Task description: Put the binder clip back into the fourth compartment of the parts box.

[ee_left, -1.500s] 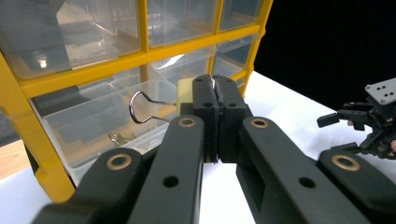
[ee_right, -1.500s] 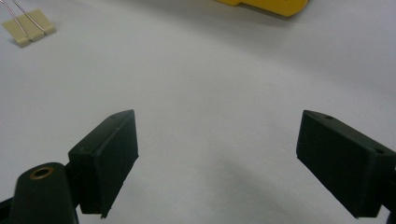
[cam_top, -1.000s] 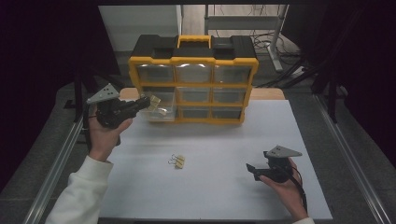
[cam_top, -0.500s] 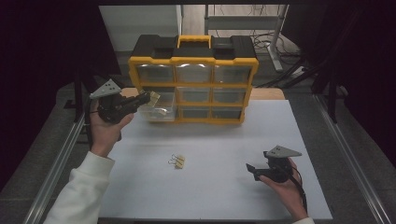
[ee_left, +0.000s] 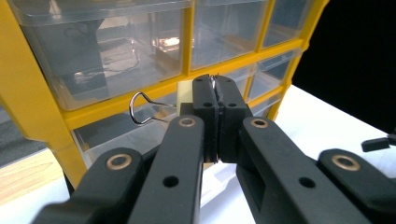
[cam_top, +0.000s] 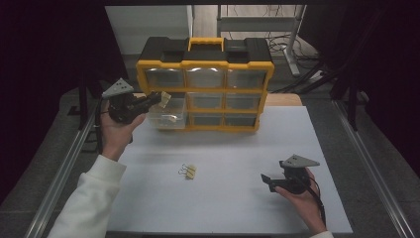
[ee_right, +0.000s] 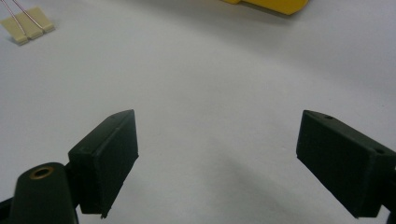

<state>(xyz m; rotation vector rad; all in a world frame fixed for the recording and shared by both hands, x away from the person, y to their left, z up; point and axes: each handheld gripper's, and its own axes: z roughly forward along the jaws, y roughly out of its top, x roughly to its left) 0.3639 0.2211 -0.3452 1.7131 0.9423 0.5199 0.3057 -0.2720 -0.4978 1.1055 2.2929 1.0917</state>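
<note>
The bench [cam_top: 233, 148] carries a white sheet, and at its far edge stands a yellow and black organizer [cam_top: 205, 84] with three rows of clear drawers. In the middle row, the leftmost drawer [cam_top: 166, 115] is pulled out toward the person. The left gripper [cam_top: 154, 99] is held in the air just above this open drawer, pointing to the organizer. Its jaws are closed tight on a small cream binder clip [ee_left: 187, 93], and one wire handle of the clip sticks out to the side in the left gripper view. The right gripper [cam_top: 266, 181] rests low on the sheet at the near right, well apart from the organizer, and its jaws stand wide open with only the bare sheet between them. More binder clips [cam_top: 188, 171] of the same cream colour lie together on the sheet near the middle, between the two hands and closer to the person than the drawer
</note>
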